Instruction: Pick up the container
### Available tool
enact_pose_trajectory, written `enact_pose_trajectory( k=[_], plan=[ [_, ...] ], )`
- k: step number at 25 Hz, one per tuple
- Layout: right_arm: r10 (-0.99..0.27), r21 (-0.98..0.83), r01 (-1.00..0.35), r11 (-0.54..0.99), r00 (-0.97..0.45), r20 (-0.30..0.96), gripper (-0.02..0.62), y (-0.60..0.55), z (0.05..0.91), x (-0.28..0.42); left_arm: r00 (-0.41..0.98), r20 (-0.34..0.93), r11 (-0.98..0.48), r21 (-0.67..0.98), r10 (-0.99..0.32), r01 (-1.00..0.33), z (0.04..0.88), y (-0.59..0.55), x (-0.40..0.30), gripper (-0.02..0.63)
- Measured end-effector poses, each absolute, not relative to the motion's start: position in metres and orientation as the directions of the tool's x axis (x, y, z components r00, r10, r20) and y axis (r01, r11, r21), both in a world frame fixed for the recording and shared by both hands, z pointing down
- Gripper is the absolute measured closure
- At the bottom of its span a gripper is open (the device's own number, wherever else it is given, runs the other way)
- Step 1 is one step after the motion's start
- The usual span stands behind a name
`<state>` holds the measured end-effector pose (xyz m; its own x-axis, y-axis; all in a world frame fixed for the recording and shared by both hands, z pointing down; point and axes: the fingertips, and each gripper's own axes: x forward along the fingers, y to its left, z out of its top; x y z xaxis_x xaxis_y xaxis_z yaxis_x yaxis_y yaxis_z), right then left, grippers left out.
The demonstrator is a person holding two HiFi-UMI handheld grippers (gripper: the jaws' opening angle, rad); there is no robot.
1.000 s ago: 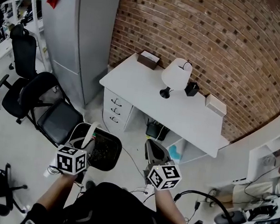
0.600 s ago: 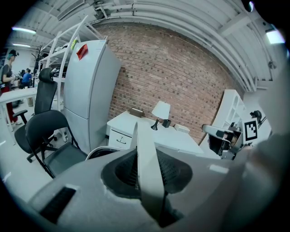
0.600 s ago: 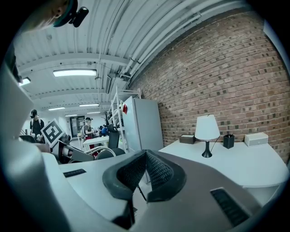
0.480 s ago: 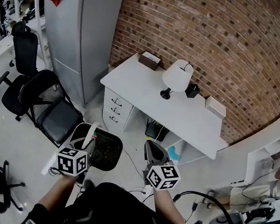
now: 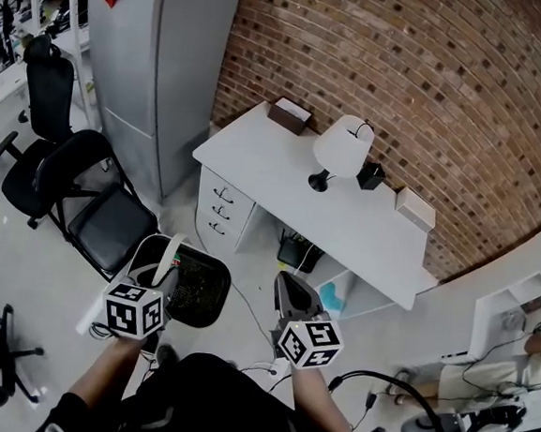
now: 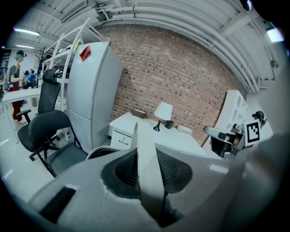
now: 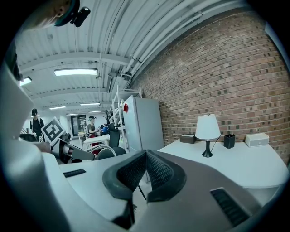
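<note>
Brick wall point(image 5: 405, 81) behind, left hand-held gripper point(image 6: 147, 163) pinching white strip point(image 6: 146, 133), container point(image 5: 151, 258) half hidden, right hand-held gripper point(image 7: 145, 156) pressed together

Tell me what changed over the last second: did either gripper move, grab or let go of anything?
Nothing visibly changed. The left gripper stays in place, shut on the white strip standing up between its jaws. The right gripper stays shut and empty beside it. Only the head view's framing drifted slightly.
</note>
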<state>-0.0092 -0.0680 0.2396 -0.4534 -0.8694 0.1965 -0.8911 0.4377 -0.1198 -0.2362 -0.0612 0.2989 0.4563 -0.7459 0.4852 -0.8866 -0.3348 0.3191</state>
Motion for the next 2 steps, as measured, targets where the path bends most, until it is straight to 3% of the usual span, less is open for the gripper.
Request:
enact_pose_trajectory(
  k=[2],
  plan=[
    [-0.867,-0.130,-0.889,0.439,-0.457,0.201,0.588,-0.0665,0.2434,-0.0117,0.445,0.498,-0.321,0.316,-0.744,-0.893,0.3021,-0.0592,-0.2411,0.531]
  ],
)
